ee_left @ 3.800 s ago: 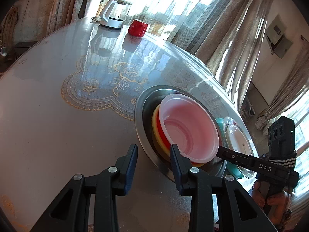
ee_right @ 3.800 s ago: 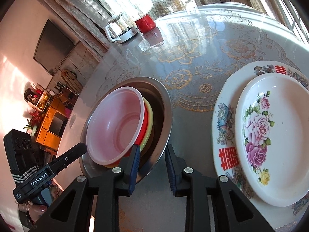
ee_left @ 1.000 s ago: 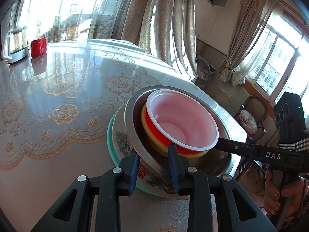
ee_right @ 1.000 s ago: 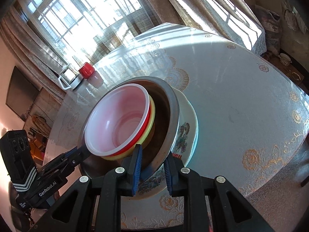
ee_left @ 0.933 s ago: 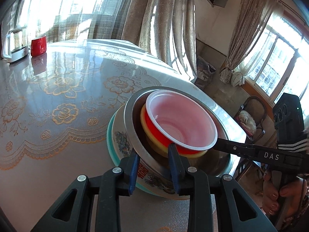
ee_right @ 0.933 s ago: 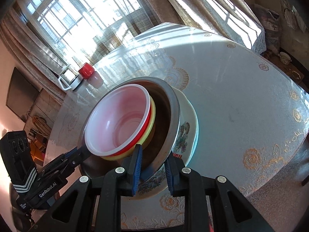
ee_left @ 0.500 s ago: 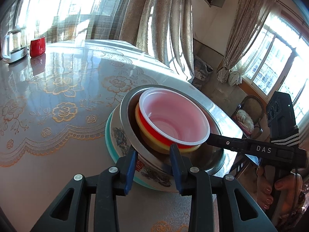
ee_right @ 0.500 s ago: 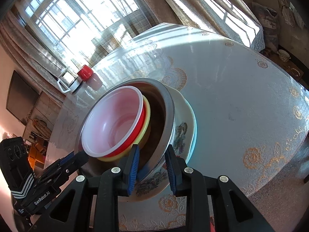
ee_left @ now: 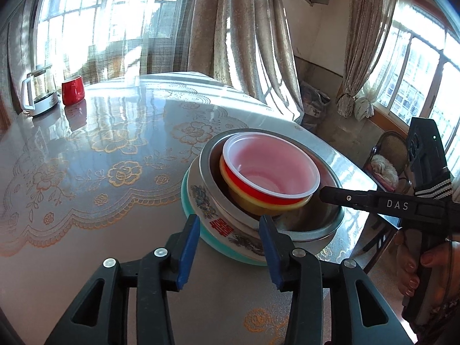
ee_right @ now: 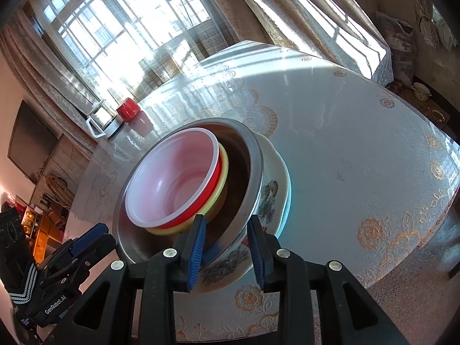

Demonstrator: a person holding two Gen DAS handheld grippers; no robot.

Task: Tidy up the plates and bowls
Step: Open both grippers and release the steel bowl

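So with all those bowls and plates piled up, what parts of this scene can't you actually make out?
- Plates under the metal bowl: only rims show in both views, so their count is unclear.
- Yellow bowl and red bowl: insides hidden by the pink bowl nested in them.
- Right gripper: whether its open fingers touch the metal rim is unclear.
- Kettle: backlit in both views, contents unreadable.

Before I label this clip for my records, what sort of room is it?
Probably a home dining room: a large table under a lace-patterned cloth, stacked bowls on plates, a kettle and red cup, and curtained windows around it.
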